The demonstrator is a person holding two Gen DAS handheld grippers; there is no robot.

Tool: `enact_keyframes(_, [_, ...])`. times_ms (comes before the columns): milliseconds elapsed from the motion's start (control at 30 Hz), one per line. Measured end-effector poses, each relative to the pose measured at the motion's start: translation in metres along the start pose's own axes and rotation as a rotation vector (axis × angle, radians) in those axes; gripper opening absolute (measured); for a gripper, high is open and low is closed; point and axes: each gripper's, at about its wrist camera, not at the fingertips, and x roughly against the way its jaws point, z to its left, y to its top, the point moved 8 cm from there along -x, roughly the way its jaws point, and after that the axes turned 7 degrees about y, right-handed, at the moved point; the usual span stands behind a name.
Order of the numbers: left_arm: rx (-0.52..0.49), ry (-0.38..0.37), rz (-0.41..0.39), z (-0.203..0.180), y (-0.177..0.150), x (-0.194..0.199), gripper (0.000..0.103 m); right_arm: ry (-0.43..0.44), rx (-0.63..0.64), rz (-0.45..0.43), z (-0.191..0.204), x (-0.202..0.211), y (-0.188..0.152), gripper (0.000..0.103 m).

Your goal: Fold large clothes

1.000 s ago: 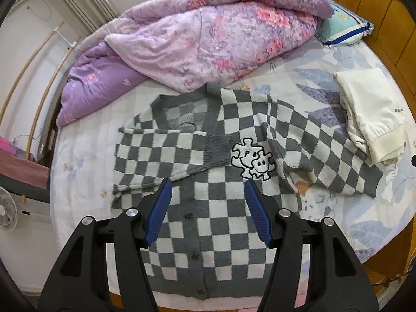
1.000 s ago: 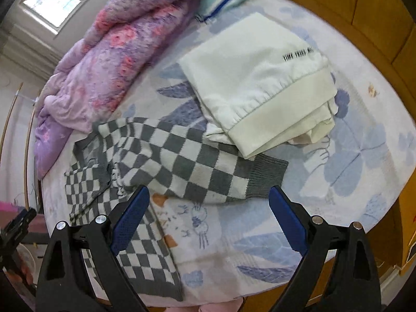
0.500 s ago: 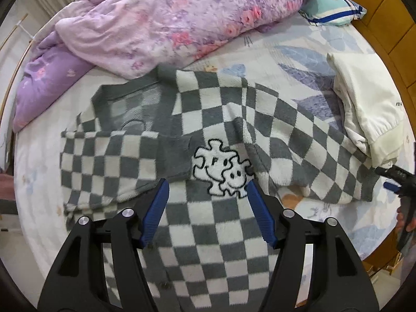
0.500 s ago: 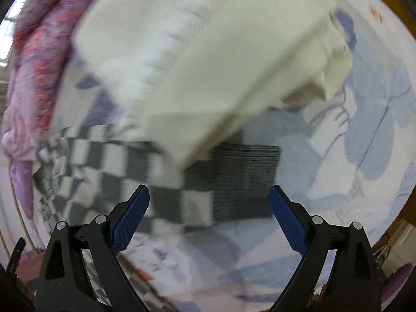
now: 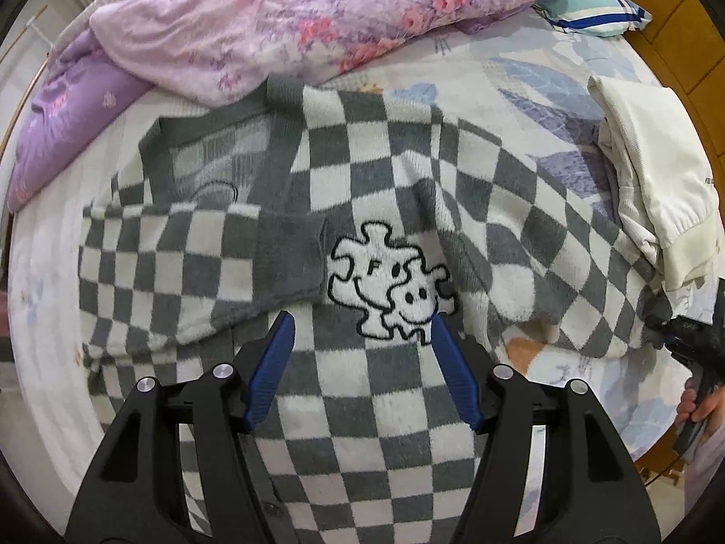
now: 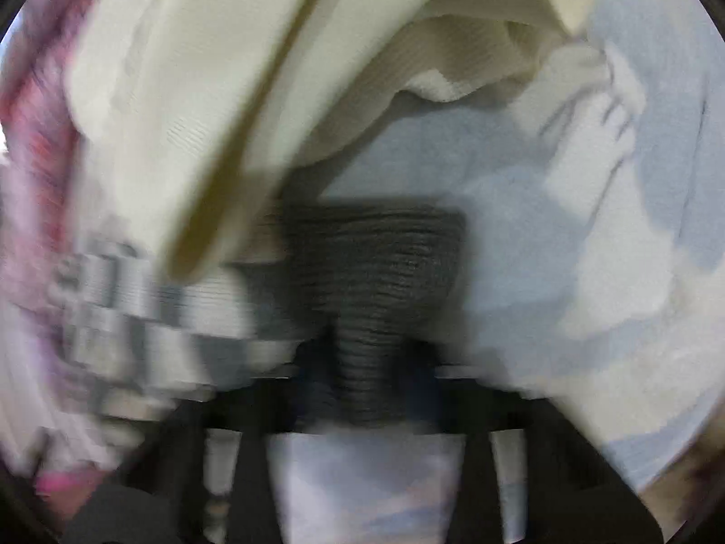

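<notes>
Bed: a mattress under a pale sheet (image 5: 457, 68) printed with blue leaves and small cartoon figures fills both views, with a wooden headboard (image 5: 657, 13) along the far right edge
Bedding: a rumpled purple and pink floral quilt (image 5: 272, 22) is heaped along the far side, and a teal pillow (image 5: 593, 9) with blue stripes lies beside it near the headboard
Cardigan: the grey and white checked cardigan (image 5: 362, 408) lies spread flat in the middle of the sheet, front side up, buttons running down its lower part
Patch: a white puzzle-piece patch (image 5: 389, 281) with two drawn faces sits on the chest
Folded sleeve: one sleeve is laid across the chest, its grey ribbed cuff just beside the patch
Other sleeve: it stretches out to the right, toward the cream garment
Cream garment: a folded cream sweatshirt (image 5: 652, 172) lies at the right of the bed, its lower edge overlapping the outstretched sleeve
Left gripper: the left gripper (image 5: 362, 358) hangs above the cardigan's chest just below the patch, blue pads (image 5: 272, 362) spread apart with nothing between them
Right gripper: the right gripper (image 6: 367, 371) is closing, and the grey ribbed cuff (image 6: 371, 272) of the outstretched sleeve is bunched tightly between its dark fingers; this view is heavily blurred
Hand: fingers (image 5: 698, 403) of the person's right hand wrap the handle at the right edge of the left view
</notes>
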Motion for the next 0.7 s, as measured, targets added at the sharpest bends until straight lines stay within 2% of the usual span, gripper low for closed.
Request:
enact_keyframes(167, [0.032, -0.013, 0.024, 0.007, -0.008, -0.006, 0.063, 0.049, 0.134, -0.057, 0.055, 0.036, -0.01, 0.015])
enact_keyframes(300, [0.052, -0.02, 0.015, 0.012, -0.002, -0.009, 0.062, 0.156, 0.251, -0.171, 0.12, 0.098, -0.01, 0.015])
enact_keyframes(367, [0.053, -0.04, 0.002, 0.011, 0.006, -0.011, 0.055, 0.212, 0.341, -0.252, 0.157, 0.136, -0.006, 0.015])
enact_keyframes(433, [0.047, -0.058, -0.007, 0.008, 0.018, -0.017, 0.043, 0.244, 0.428, -0.312, 0.186, 0.164, 0.0, 0.014])
enact_keyframes(567, [0.039, -0.125, -0.031, -0.012, 0.05, -0.039, 0.023, 0.265, 0.582, -0.407, 0.24, 0.205, 0.024, 0.014])
enact_keyframes(600, [0.039, -0.144, -0.032, -0.019, 0.056, -0.045, 0.019, 0.251, 0.609, -0.42, 0.251, 0.203, 0.026, 0.014])
enact_keyframes(667, [0.04, -0.211, -0.025, -0.037, 0.065, -0.063, 0.016, 0.214, 0.634, -0.426, 0.257, 0.194, 0.04, 0.014])
enact_keyframes(700, [0.032, -0.243, -0.002, -0.051, 0.068, -0.078, 0.01, 0.192, 0.634, -0.418, 0.256, 0.186, 0.048, 0.014])
